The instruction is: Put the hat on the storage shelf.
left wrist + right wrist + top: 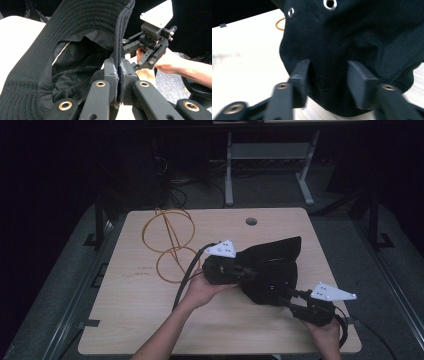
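Both tongs are busy with a black hat (272, 270) that sits near the middle of the wooden table (140, 320). On the left gripper (119, 82), the jaws are pressed tight on the stitched edge of the brim, and the brim stands up between them. On the right gripper (328, 77), the jaws are spread wide apart, with the soft round top of the hat bulging between them, not pinched yet. I think the person is getting a second hold on the hat, maybe to lift it or turn it. Next, the right jaws need to close on the cloth while the left ones hold on. An orange cable (167, 240) lies in loops just beside the hat. I can see two little metal air holes (330, 3) on the hat, but no words or brand names to read.
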A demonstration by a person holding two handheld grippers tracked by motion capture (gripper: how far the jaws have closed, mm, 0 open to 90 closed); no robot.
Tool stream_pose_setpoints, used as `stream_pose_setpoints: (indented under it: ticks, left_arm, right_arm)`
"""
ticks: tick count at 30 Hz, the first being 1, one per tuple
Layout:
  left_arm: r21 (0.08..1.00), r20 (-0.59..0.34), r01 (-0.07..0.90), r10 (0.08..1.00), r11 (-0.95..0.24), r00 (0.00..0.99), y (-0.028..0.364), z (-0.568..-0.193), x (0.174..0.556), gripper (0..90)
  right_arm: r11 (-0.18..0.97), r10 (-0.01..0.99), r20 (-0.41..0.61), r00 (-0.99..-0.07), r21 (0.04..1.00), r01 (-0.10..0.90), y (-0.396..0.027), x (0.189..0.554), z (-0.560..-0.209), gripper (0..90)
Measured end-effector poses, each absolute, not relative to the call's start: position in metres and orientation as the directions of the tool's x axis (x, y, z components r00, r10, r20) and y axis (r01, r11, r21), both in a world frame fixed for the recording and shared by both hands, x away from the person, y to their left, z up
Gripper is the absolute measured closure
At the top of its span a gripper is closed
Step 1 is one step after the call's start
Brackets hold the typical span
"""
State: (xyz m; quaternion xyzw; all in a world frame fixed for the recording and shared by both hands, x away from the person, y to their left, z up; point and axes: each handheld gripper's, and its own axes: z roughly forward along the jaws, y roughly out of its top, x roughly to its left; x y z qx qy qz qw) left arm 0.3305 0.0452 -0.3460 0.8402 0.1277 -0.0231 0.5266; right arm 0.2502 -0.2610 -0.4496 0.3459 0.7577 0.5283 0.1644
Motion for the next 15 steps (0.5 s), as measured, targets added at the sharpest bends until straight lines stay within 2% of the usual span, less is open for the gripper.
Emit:
stream_pose_setpoints:
  ticks: [1, 2, 6, 9, 12, 15]
  left_arm:
    - [0.879, -0.173, 0.239, 0.19, -0.413, 0.966, 0.0452, -0.346, 0.3305, 85.9]
    - [0.881, -0.175, 0.24, 0.19, -0.409, 0.966, 0.0441, -0.3458, 0.3296, 85.9]
    - [0.877, -0.168, 0.233, 0.185, -0.419, 0.968, 0.0437, -0.3455, 0.3285, 85.9]
    - [0.877, -0.173, 0.237, 0.186, -0.418, 0.967, 0.0443, -0.3456, 0.3287, 85.8]
    - [0.874, -0.173, 0.241, 0.193, -0.423, 0.966, 0.0462, -0.3459, 0.3286, 85.3]
    - [0.867, -0.168, 0.242, 0.202, -0.437, 0.965, 0.0472, -0.3467, 0.3279, 80.6]
  right_arm:
    - [0.202, 0.698, 0.116, -0.707, 0.914, 0.35, -0.261, 0.2502, -0.4496, 57.5]
    - [0.197, 0.694, 0.119, -0.711, 0.917, 0.346, -0.261, 0.2502, -0.4496, 65.7]
    - [0.21, 0.692, 0.102, -0.715, 0.919, 0.334, -0.2608, 0.2498, -0.449, 78.0]
    - [0.209, 0.689, 0.102, -0.718, 0.92, 0.332, -0.2624, 0.2498, -0.4486, 83.1]
    - [0.194, 0.684, 0.121, -0.719, 0.92, 0.34, -0.2642, 0.25, -0.4477, 84.4]
    - [0.193, 0.684, 0.122, -0.72, 0.921, 0.339, -0.265, 0.2495, -0.4466, 84.8]
